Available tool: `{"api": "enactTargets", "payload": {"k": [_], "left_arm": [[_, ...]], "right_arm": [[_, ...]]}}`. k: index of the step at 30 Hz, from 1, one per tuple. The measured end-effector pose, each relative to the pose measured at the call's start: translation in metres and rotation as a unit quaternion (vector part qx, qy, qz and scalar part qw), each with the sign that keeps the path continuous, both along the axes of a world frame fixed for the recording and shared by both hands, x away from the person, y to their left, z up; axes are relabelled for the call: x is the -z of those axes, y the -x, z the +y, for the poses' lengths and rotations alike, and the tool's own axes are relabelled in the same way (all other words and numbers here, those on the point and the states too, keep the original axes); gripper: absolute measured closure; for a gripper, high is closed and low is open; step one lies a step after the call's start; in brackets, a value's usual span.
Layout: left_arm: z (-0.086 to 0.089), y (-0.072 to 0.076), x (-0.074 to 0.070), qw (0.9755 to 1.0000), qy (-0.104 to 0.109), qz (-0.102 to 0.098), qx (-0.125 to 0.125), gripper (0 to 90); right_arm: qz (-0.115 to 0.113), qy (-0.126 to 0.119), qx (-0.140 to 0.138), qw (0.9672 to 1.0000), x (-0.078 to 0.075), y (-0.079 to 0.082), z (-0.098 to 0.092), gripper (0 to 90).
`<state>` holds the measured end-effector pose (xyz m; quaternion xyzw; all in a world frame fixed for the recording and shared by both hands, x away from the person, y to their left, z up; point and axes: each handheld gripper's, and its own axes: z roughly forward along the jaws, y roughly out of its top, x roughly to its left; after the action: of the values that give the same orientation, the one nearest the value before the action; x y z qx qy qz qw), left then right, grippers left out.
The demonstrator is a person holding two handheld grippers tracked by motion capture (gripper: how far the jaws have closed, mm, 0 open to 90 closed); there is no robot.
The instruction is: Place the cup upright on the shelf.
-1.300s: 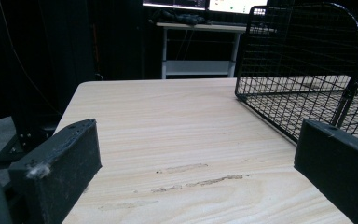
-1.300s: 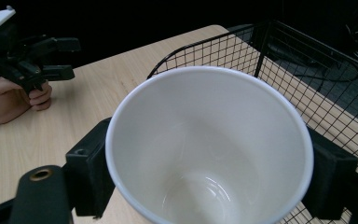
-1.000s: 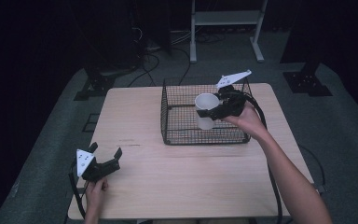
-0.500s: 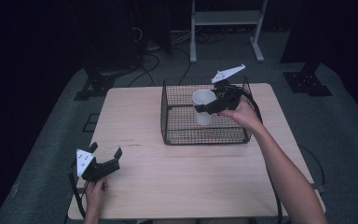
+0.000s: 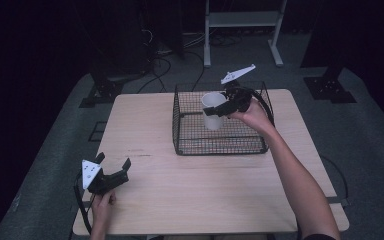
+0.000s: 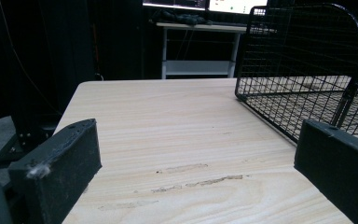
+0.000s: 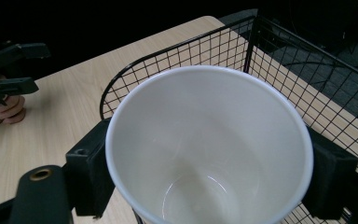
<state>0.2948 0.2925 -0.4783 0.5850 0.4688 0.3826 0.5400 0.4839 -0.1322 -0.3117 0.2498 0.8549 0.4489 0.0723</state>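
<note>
**Cup held over the wire basket**

Cup (image 5: 212, 110) first: white, empty, its inside clean and bare in the right gripper view, upright and raised over the black wire basket (image 5: 220, 144). The right gripper (image 5: 219, 109) has it, one finger pressed to each side of the wall just under the rim. Nothing else lies in the basket, whose mesh floor is bare; it sits on the far right part of the bench (image 5: 180, 200). The left gripper (image 5: 114, 165) rests at the near left corner, fingers spread apart with only bare wood between them, well away from the basket. Pale wood grain, a few scuff marks (image 6: 191, 175). Round about, the room is dark: grey carpet, trailing cables, a white metal stand (image 5: 242, 20) beyond the bench.
</note>
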Motion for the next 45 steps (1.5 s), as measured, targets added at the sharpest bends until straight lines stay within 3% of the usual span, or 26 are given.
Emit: {"api": "enactTargets", "payload": {"k": [11, 20, 37, 45], "left_arm": [[0.000, 0.000, 0.000, 1.0000, 0.002, -0.001, 0.000, 0.0], [0.000, 0.000, 0.000, 1.0000, 0.000, -0.001, 0.001, 0.0], [0.000, 0.000, 0.000, 1.0000, 0.002, -0.001, 0.001, 0.0], [0.000, 0.000, 0.000, 1.0000, 0.002, 0.000, 0.000, 0.0]], "right_arm": [[0.025, -0.019, -0.006, 0.9995, 0.027, -0.020, 0.007, 18.9], [0.038, -0.034, -0.001, 0.9987, 0.039, -0.032, 0.007, 18.8], [0.041, -0.020, 0.004, 0.9989, 0.043, -0.041, 0.011, 18.9], [0.054, -0.012, 0.004, 0.9985, 0.057, -0.049, 0.015, 18.9]]}}
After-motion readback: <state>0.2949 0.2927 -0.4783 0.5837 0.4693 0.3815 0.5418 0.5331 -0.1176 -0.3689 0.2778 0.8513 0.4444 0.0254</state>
